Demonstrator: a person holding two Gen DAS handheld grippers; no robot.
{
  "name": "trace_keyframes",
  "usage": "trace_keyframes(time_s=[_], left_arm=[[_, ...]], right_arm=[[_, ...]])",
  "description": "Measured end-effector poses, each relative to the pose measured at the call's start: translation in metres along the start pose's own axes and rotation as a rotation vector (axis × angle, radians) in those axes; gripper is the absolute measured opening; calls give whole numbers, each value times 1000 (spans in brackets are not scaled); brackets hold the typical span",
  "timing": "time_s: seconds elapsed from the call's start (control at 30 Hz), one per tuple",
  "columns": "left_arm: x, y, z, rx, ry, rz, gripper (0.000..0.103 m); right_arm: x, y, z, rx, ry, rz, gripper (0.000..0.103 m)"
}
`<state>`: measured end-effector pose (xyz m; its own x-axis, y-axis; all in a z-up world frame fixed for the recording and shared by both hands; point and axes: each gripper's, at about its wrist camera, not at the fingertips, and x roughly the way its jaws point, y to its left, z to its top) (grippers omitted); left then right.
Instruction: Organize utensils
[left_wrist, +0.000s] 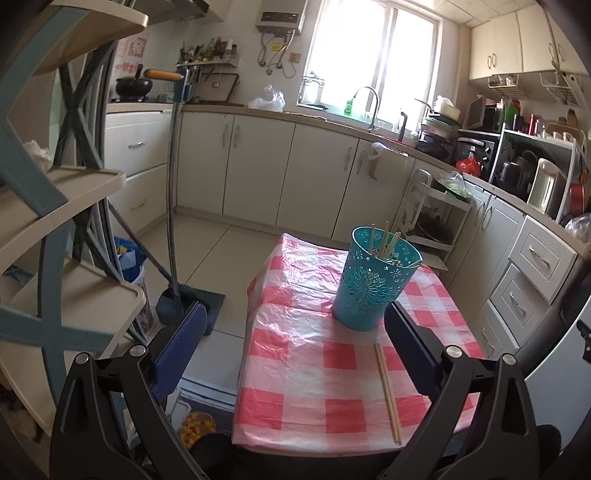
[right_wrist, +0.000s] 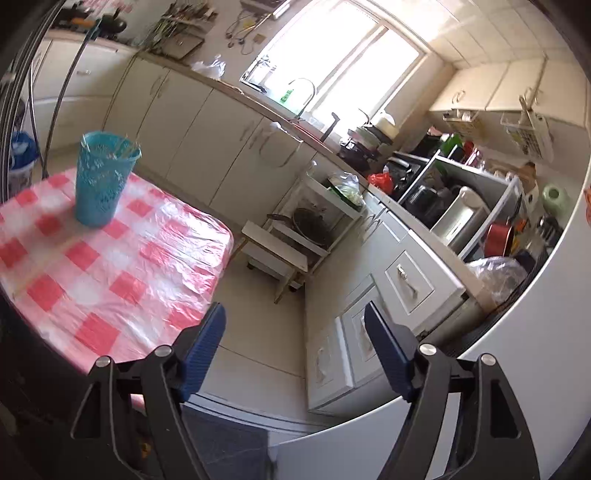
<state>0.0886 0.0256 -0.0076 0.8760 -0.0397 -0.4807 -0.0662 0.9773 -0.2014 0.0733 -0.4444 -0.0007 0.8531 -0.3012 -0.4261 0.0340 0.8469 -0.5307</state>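
A teal cut-out utensil holder (left_wrist: 375, 280) stands on the table with the red-and-white checked cloth (left_wrist: 295, 369), with several wooden chopsticks upright in it. One pair of chopsticks (left_wrist: 387, 391) lies flat on the cloth near the front edge. My left gripper (left_wrist: 295, 314) hangs open above the near part of the table, nothing between its blue pads. In the right wrist view the holder (right_wrist: 101, 181) stands at the left on the checked table (right_wrist: 110, 266). My right gripper (right_wrist: 295, 314) is open and empty, off the table's right edge above the floor.
A grey-and-beige shelf unit (left_wrist: 55, 221) stands close on the left, with a broom and dustpan (left_wrist: 184, 295) beside the table. Cream cabinets (left_wrist: 258, 166) run along the back and right. A small white trolley (right_wrist: 295, 236) sits right of the table. A white rounded surface (right_wrist: 517, 350) fills the lower right.
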Motion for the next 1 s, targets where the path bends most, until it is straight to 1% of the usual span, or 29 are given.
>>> trace_keyframes(time_s=[0.13, 0.27, 0.37, 0.47, 0.63, 0.67, 0.7, 0.73, 0.77, 0.83, 0.93, 1.0], left_arm=[[-12, -6, 4, 3, 4, 0, 95], [-27, -16, 5, 39, 11, -24, 95], [-34, -22, 4, 64, 10, -33, 95], [-43, -21, -1, 63, 10, -42, 95], [-58, -11, -11, 34, 37, -54, 95], [-66, -9, -12, 33, 35, -75, 95], [-77, -7, -11, 43, 10, -104, 95], [-86, -5, -9, 59, -18, -117, 95], [-101, -4, -6, 95, -64, -116, 95], [-118, 0, 0, 134, -113, -102, 95], [-132, 13, 6, 136, -131, -110, 95], [-137, 22, 7, 125, -130, -118, 95]], right_arm=[[-16, 22, -2, -19, 16, 62, 75], [-32, 48, 10, 10, 15, 144, 79], [-44, 64, 23, 64, 14, 217, 80], [-56, 76, 31, 111, 11, 276, 82], [-60, 86, 31, 272, 62, 377, 83], [-59, 88, 31, 300, 76, 393, 83], [-60, 91, 31, 314, 82, 401, 83], [-61, 95, 32, 325, 88, 409, 84], [-61, 98, 34, 326, 94, 408, 84], [-59, 106, 41, 326, 109, 408, 84], [-54, 115, 55, 365, 132, 422, 84], [-52, 120, 62, 431, 144, 435, 84]])
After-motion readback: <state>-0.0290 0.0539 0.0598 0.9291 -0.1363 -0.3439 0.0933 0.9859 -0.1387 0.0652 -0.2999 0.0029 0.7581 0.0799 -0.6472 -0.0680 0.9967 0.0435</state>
